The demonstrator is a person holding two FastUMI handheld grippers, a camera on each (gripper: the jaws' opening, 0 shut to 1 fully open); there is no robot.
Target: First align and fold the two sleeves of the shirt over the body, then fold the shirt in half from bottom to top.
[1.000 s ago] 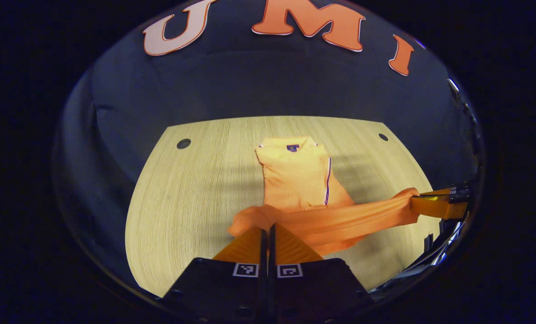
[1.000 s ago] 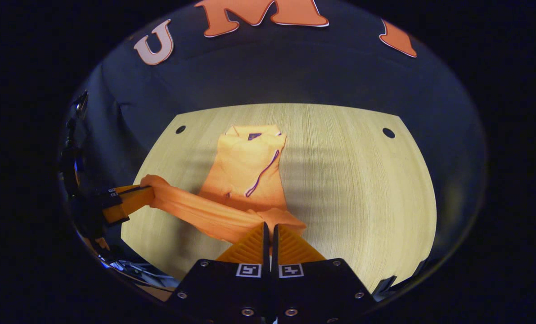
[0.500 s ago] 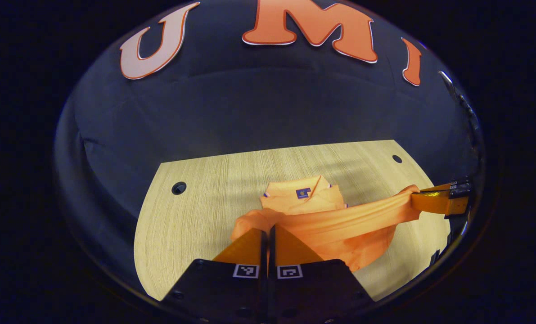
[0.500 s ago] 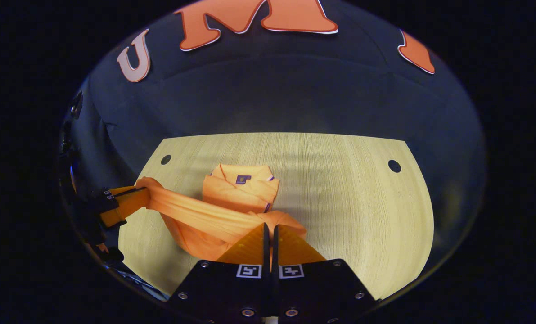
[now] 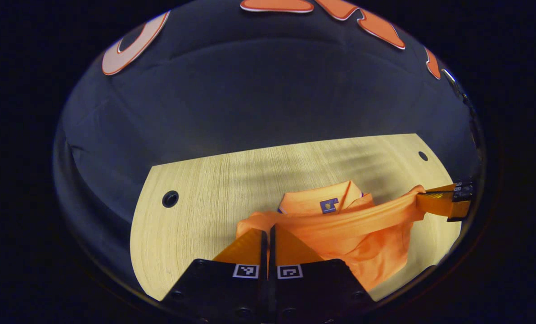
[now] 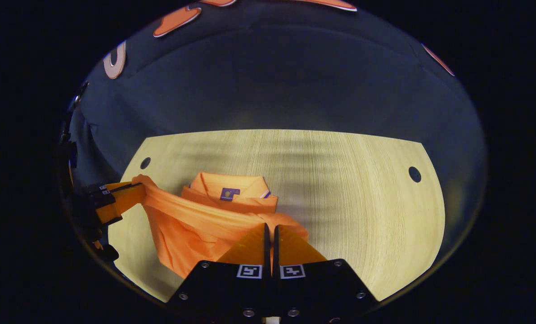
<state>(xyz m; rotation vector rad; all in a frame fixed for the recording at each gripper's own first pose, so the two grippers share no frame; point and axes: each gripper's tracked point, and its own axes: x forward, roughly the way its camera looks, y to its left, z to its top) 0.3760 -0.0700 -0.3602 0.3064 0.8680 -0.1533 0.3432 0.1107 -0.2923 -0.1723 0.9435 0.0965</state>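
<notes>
Both hems pinched: left hand-held gripper (image 5: 268,231) has its fingers pressed together on the near-left corner of the shirt (image 5: 362,238); right hand-held gripper (image 6: 270,229) is clamped the same way on the other hem corner. Between them the hem (image 5: 353,218) runs as a taut raised band, its long axis left-right, parallel to the near edge of the tabletop (image 5: 204,189). In the left gripper view the other hand-held gripper sits off to the right at the band's far end; in the right gripper view the partner is off to the left, so the two look about level, neither clearly nearer the collar. Below the band the body cloth hangs in a loose pouch toward the near edge. Straight ahead of both, just beyond the band, lies the collar (image 6: 225,184) with its dark neck label (image 6: 228,193), flat on the tabletop, pointing at the far edge. The sleeves look already tucked in, so this reads as the bottom-to-top fold, well along. Key relation: collar is dead ahead and close, so the remaining move is forward and down, both ends together, keeping the band square to the collar line. Risk: pouch bunching under the fold if one side leads.
</notes>
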